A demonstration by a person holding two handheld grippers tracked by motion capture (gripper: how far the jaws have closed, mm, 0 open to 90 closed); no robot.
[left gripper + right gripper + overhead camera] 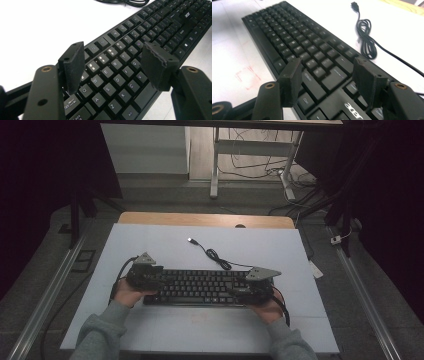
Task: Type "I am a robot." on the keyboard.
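A white surface (150,240) carries everything, its wooden far edge (200,219) left bare. Faint red marks (249,75) show near its front edge. Beyond it on the floor stand a white desk frame (215,165) and tangled cables (260,167).

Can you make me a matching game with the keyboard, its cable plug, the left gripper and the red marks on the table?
Things:
1. keyboard
2. cable plug
3. left gripper
4. red marks

Descriptions:
A. lies loose on the white table, far side of the keyboard
B. faint scribble on the table beside the keyboard
C. black, flat on the table between both hands
D. jaws apart above the letter keys

Pairs: 1-C, 2-A, 3-D, 4-B
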